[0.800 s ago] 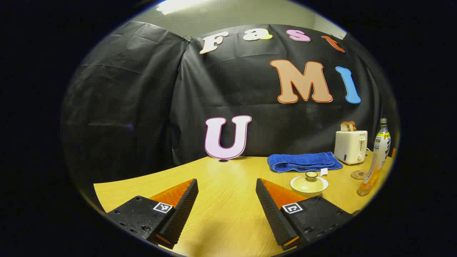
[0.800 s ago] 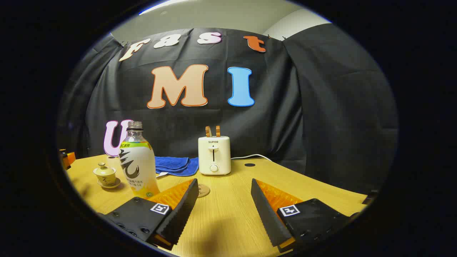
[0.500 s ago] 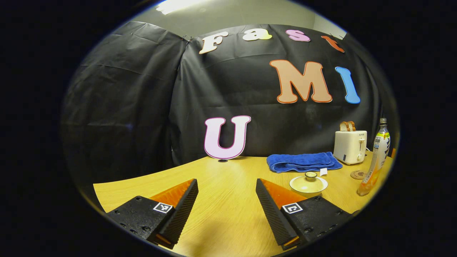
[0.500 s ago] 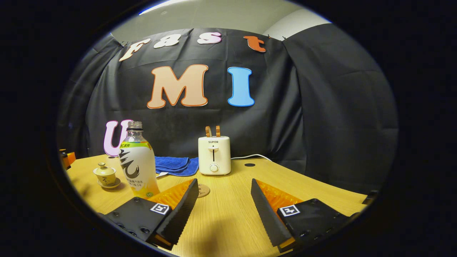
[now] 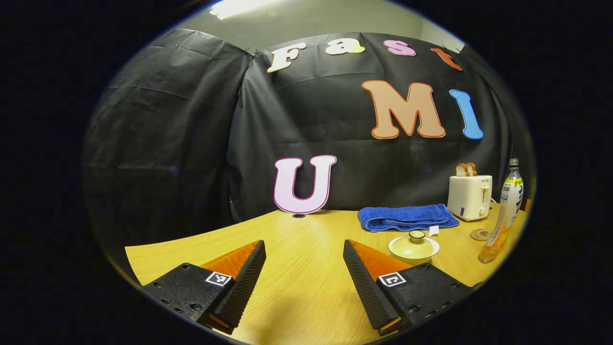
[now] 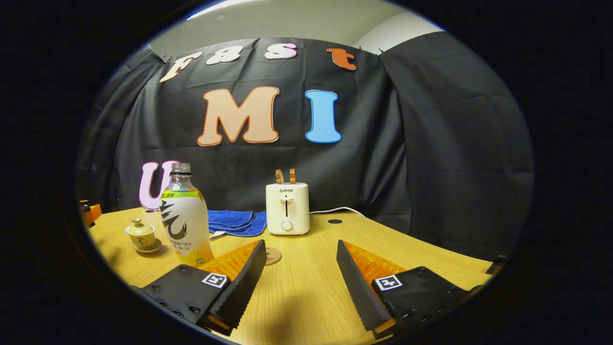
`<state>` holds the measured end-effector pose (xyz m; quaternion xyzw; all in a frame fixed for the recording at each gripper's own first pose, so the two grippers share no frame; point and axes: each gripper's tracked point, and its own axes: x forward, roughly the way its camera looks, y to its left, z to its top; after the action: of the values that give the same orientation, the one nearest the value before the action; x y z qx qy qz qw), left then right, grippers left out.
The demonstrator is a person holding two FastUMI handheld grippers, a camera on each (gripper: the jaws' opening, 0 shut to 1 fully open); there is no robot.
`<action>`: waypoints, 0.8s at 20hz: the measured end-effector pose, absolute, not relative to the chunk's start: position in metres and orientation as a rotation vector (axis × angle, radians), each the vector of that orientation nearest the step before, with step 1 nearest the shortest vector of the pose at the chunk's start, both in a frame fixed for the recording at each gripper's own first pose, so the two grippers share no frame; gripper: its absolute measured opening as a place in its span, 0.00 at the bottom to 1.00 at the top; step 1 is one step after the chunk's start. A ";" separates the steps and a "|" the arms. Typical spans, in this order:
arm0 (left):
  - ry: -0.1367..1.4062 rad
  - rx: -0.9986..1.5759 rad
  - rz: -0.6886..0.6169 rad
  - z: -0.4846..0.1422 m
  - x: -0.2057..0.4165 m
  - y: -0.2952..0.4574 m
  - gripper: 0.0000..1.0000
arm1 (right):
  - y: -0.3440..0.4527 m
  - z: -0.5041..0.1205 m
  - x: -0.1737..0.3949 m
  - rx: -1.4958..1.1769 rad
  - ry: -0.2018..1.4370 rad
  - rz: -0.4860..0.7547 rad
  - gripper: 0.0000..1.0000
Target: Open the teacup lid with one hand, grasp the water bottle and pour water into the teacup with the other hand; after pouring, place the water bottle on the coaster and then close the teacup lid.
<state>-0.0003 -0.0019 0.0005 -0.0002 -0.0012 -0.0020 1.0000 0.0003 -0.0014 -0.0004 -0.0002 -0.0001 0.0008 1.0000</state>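
Note:
A pale yellow teacup (image 6: 141, 235) with its lid on sits on a saucer at the left of the right gripper view. In the left gripper view the lid (image 5: 414, 245) lies just beyond my right finger. The uncapped water bottle (image 6: 185, 218) stands upright left of my right gripper (image 6: 300, 272), which is open and empty. That bottle (image 5: 505, 213) stands at the far right of the left gripper view. A round coaster (image 6: 273, 255) lies behind the right gripper's left finger; this coaster (image 5: 480, 234) is beside the bottle. My left gripper (image 5: 304, 273) is open over bare table.
A white toaster (image 6: 287, 208) with bread in its slots stands at the back, its cable running right. A folded blue towel (image 5: 406, 217) lies between teacup and wall. The wooden table (image 5: 297, 239) ends at the black cloth wall.

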 end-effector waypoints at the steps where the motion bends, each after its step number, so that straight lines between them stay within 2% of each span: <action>1: -0.002 -0.001 -0.008 0.001 -0.001 -0.003 0.95 | -0.001 0.000 0.001 0.000 0.000 0.002 0.88; 6: 0.001 -0.004 -0.011 0.000 -0.001 -0.003 0.95 | -0.001 0.000 0.001 0.000 0.000 0.002 0.88; 7: 0.000 -0.003 -0.011 0.000 -0.001 -0.003 0.95 | -0.001 0.000 0.001 0.000 0.000 0.002 0.95; 10: -0.001 -0.003 -0.022 0.000 -0.002 -0.006 0.95 | -0.002 0.000 0.000 0.000 0.000 0.005 1.00; 11: -0.001 -0.004 -0.028 0.000 -0.002 -0.007 0.95 | -0.002 0.000 0.000 0.000 0.000 0.005 1.00; 14: -0.001 -0.004 -0.059 0.000 -0.001 -0.012 0.95 | -0.001 0.000 0.001 0.000 0.001 0.005 0.88; 16: -0.004 -0.005 -0.097 0.000 -0.002 -0.019 0.95 | -0.001 0.000 0.000 0.000 0.001 0.006 0.89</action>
<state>-0.0018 -0.0187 0.0004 -0.0026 -0.0019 -0.0483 0.9988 0.0003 -0.0013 -0.0001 0.0000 0.0005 0.0028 1.0000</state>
